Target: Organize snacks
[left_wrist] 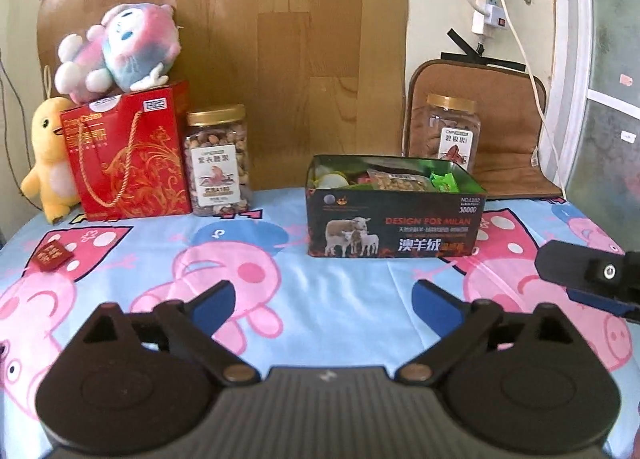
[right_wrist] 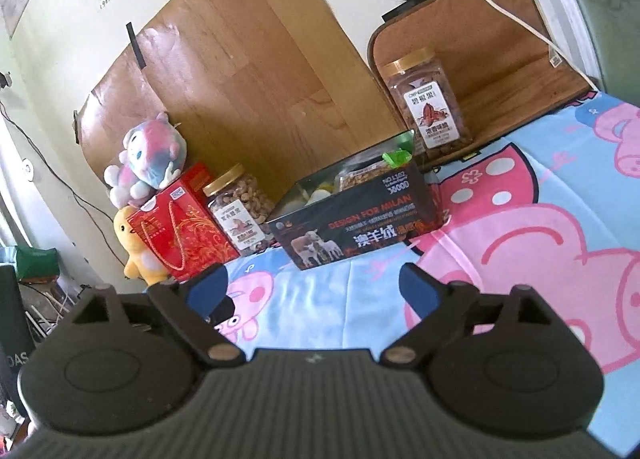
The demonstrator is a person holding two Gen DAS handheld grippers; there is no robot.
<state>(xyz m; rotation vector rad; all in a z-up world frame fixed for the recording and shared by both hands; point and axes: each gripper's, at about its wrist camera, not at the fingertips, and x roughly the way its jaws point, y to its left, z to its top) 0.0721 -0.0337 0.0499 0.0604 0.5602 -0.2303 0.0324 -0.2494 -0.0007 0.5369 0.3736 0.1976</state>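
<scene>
right now your left tongs [left_wrist: 322, 299] and right tongs [right_wrist: 314, 287] gape wide, holding nothing, well short of the snack box [left_wrist: 394, 223]. left of it lies a red packet [left_wrist: 51, 256]; swinging carelessly could topple the nut jar [left_wrist: 218, 161].

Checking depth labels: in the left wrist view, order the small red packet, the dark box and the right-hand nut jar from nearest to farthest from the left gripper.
1. Small red packet, on the cloth to the left, apart from the left gripper.
2. Dark box, centre-right, open-topped with snacks inside.
3. Right-hand nut jar, behind the box, against the brown cushion.
</scene>
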